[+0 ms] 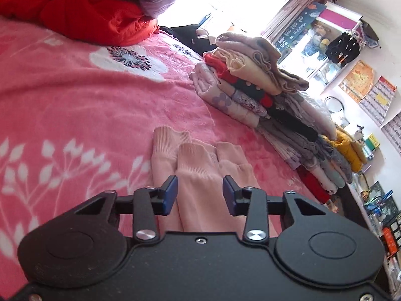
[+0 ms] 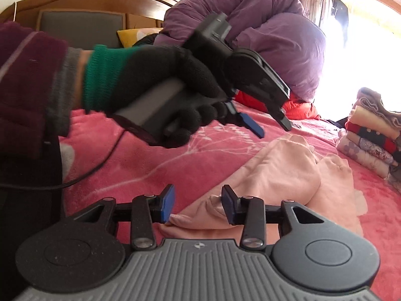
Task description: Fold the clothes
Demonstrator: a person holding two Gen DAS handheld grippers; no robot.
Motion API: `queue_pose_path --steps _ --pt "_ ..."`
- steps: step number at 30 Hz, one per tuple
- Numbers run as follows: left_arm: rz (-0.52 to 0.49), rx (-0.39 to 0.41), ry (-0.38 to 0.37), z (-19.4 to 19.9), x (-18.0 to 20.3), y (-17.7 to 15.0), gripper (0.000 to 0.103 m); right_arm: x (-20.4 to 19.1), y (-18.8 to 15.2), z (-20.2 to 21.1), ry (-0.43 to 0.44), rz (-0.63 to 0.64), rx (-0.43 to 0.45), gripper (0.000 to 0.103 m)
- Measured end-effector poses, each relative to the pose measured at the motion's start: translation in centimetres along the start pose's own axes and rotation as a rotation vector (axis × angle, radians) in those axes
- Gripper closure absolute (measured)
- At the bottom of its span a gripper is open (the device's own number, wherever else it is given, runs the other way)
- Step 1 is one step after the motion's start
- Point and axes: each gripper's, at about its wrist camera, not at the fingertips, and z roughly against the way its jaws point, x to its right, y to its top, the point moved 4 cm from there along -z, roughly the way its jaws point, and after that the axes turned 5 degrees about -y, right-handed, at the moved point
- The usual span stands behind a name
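A pale pink garment lies on the pink flowered blanket, its ribbed cuffs pointing away from me. My left gripper hovers over it, open, with cloth showing below the gap and neither pad pressing on it. The right wrist view shows the same left gripper held in the air by a black-gloved hand, nothing between its fingers. My right gripper is open low over the near edge of the pink garment; the cloth lies between and under the pads, unpinched.
A tall leaning stack of folded clothes stands at the right of the bed, also seen as the stack. A red quilt and a purple duvet are piled by the wooden headboard. A black cable trails across the blanket.
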Motion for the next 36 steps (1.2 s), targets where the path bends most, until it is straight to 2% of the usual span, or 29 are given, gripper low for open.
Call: queue_pose_path --steps 6,10,14,18,21,23,25,31,36 --pt "-0.067 -0.056 0.004 -3.4 -0.3 1.1 0.072 0.0 -0.3 0.2 0.023 -0.020 -0.015 0.061" --pt "-0.085 -0.081 0.019 -4.6 -0.6 1.2 0.080 0.3 -0.1 0.0 0.027 -0.032 0.008 0.061" --pt "-0.115 -0.081 0.018 -4.5 -0.5 1.4 0.081 0.3 -0.3 -0.5 0.035 -0.024 0.002 0.061" --pt "-0.103 -0.089 0.002 -4.9 -0.6 1.4 0.081 0.4 -0.4 -0.8 0.048 -0.034 -0.012 0.061" --pt "-0.115 -0.100 0.003 -5.6 -0.5 1.2 0.081 0.5 -0.1 -0.5 0.048 -0.042 0.006 0.061" --pt "-0.139 -0.101 0.007 -5.7 -0.3 1.2 0.094 0.3 -0.2 -0.3 0.047 -0.041 0.013 0.061" --pt "-0.169 -0.084 0.004 -5.3 0.0 1.5 0.097 0.3 -0.3 -0.4 0.044 -0.043 0.015 0.061" --pt "-0.199 0.042 -0.028 -4.4 0.7 3.4 0.097 0.1 0.0 -1.0 0.047 -0.019 0.011 0.060" --pt "-0.193 0.064 -0.001 -5.5 0.1 3.7 0.098 -0.4 -0.4 -1.6 0.051 0.015 -0.042 0.060"
